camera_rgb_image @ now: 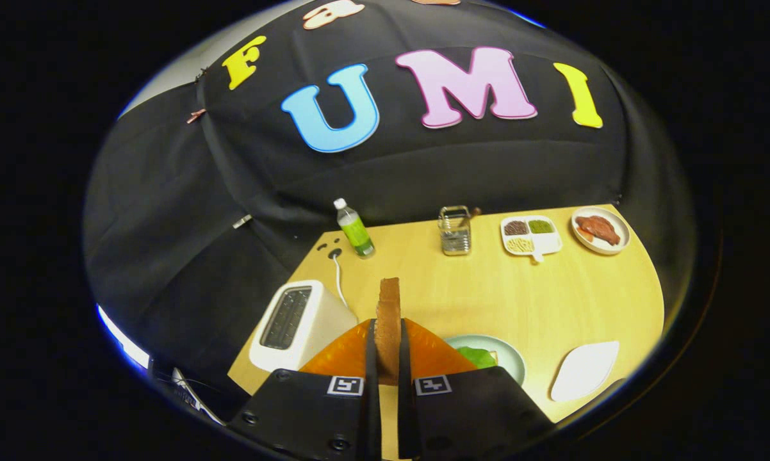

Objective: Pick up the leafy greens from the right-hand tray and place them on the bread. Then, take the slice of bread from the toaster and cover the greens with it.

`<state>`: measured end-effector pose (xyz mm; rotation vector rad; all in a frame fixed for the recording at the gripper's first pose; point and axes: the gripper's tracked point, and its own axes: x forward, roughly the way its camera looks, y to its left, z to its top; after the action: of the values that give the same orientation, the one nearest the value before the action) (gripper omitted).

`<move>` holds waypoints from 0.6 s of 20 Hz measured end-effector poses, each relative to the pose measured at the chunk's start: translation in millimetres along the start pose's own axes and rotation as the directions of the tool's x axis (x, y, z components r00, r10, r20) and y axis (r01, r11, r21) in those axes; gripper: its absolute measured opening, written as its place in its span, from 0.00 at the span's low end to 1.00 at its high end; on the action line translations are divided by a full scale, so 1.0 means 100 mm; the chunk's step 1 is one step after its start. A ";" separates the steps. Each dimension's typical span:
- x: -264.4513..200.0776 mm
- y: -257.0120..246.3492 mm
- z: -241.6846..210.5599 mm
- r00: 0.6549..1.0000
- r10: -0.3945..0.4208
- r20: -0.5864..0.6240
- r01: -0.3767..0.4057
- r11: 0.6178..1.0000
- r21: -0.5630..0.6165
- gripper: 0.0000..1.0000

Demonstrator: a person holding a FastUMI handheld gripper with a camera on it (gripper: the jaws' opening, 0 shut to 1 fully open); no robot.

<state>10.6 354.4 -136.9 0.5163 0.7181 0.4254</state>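
So the claw (388,349) has its two orange fingers (345,352) squeezed in on the slice of bread (389,320), one on each flat side, and the slice stands upright on edge between them with its brown crust poking up past the fingertips. It's held up above the counter (519,294), over the near edge.

The white toaster (298,326) sits just off to the left of the fingers at the counter's near left corner, slots facing up, with a white cord (340,285) running back toward the far left side. Right behind the right finger there's a pale green plate (510,355) near the front edge, and the leafy greens (478,356) are lying on it; can't tell what's underneath them since the finger covers that part. Further right along the front edge is a white tray (583,370).

Along the far edge, left to right: a green bottle (355,229) with a white cap, a small metal rack (455,232), a white divided dish (531,235) with three little fillings, and a round plate of reddish-brown meat (599,229) at the far right corner.
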 end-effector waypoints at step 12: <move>0.48 -0.55 -0.92 0.993 0.005 -0.119 0.018 0.980 0.196 0.14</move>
<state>-11.6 363.3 -251.3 0.6792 0.8818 0.3831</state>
